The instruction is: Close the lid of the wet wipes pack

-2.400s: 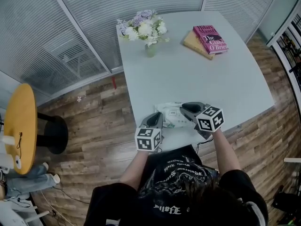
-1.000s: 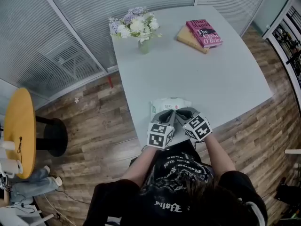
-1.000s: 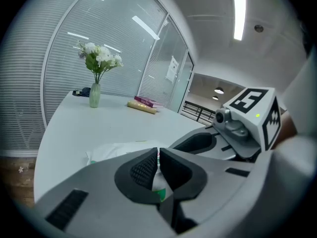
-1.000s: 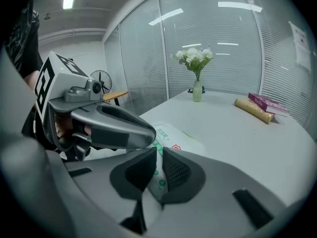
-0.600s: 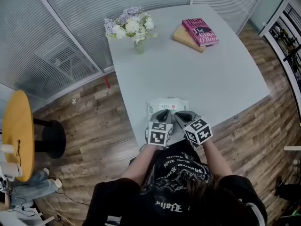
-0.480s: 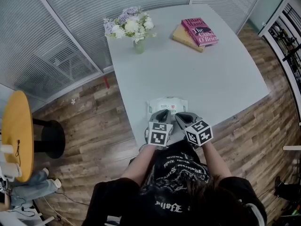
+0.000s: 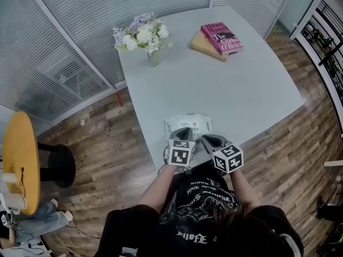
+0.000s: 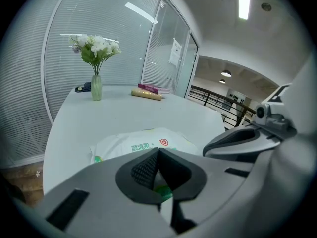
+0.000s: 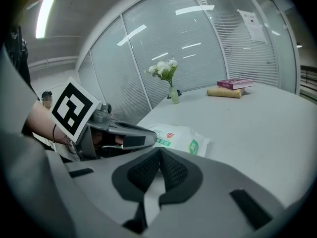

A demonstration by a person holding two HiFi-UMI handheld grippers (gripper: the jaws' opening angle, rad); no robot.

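Observation:
The wet wipes pack (image 7: pixel 188 126) is white with green print and lies flat near the front edge of the grey table (image 7: pixel 241 95). Its top looks flat and smooth in the left gripper view (image 8: pixel 143 142) and in the right gripper view (image 9: pixel 182 136). My left gripper (image 7: pixel 183 136) is shut just in front of the pack's near edge, its pads meeting with nothing between them (image 8: pixel 158 151). My right gripper (image 7: pixel 209 141) sits beside it to the right, also shut and holding nothing (image 9: pixel 159 151). Each gripper shows in the other's view: the right gripper (image 8: pixel 242 140) and the left gripper (image 9: pixel 116 135).
A vase of flowers (image 7: pixel 143 38) stands at the table's far left corner. Two stacked books (image 7: pixel 217 38) lie at the far right. A round yellow side table (image 7: pixel 19 159) stands on the wooden floor to the left. The person's body is close against the table's front edge.
Both grippers have drawn back from over the pack toward the table's front edge. The right gripper has rolled, its marker cube now tilted differently. The pack has stayed in place.

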